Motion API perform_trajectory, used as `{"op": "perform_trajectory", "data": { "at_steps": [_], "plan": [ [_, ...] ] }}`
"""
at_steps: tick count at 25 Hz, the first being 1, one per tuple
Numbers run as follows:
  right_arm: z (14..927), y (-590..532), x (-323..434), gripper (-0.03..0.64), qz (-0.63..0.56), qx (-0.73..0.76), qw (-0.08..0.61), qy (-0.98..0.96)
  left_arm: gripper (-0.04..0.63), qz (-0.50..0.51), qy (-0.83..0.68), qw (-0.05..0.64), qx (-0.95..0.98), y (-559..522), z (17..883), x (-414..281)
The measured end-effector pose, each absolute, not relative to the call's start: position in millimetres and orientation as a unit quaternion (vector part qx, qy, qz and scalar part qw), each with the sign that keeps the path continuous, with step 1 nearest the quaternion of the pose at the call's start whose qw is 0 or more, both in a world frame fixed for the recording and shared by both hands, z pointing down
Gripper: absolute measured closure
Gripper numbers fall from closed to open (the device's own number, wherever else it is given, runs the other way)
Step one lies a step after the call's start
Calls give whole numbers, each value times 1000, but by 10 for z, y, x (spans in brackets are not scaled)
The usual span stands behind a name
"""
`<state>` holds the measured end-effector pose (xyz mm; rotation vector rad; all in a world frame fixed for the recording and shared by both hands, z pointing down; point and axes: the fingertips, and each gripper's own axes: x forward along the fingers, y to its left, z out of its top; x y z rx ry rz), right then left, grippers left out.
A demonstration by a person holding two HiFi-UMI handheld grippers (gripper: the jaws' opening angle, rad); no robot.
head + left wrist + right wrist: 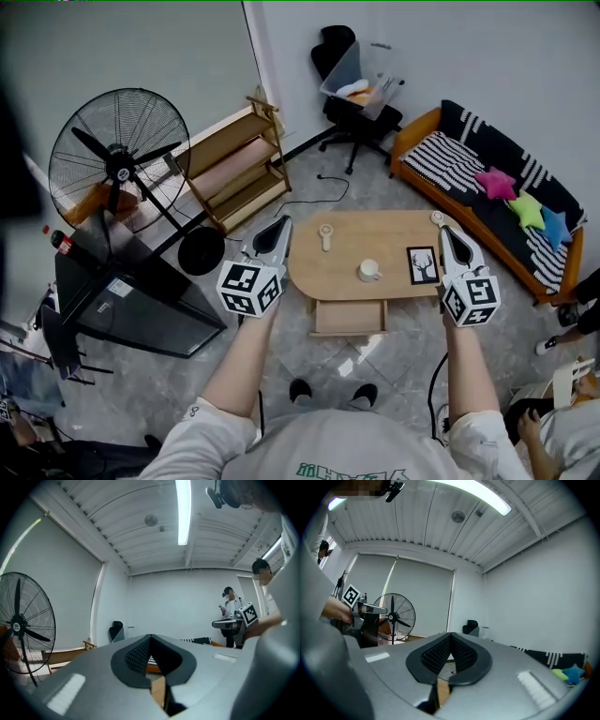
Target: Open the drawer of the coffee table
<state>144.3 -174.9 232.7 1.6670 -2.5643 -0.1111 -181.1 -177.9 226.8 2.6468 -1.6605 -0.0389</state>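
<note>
The oval wooden coffee table point(342, 246) stands on the floor below me in the head view. Its drawer point(349, 317) sticks out of the near side, pulled toward my feet. My left gripper point(278, 228) hovers over the table's left end, well above it, jaws shut on nothing. My right gripper point(446, 231) hangs over the right end, also shut and empty. In the left gripper view the pads point(140, 656) meet at the tip, with wood showing below. In the right gripper view the pads point(443, 653) meet the same way.
A white cup point(369, 271), a framed deer picture point(422, 264) and a small white item point(325, 235) sit on the tabletop. A standing fan point(117, 161), a wooden rack point(239, 167), a black office chair point(352, 103) and a striped sofa point(487, 192) surround it.
</note>
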Motion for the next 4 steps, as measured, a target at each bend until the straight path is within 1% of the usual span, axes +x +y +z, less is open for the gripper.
{"op": "perform_trajectory", "data": {
  "at_steps": [4],
  "plan": [
    [2341, -1794, 1431, 614, -37, 540, 40, -840, 597, -14, -533, 7, 846, -1799, 2271, -1803]
  ]
}}
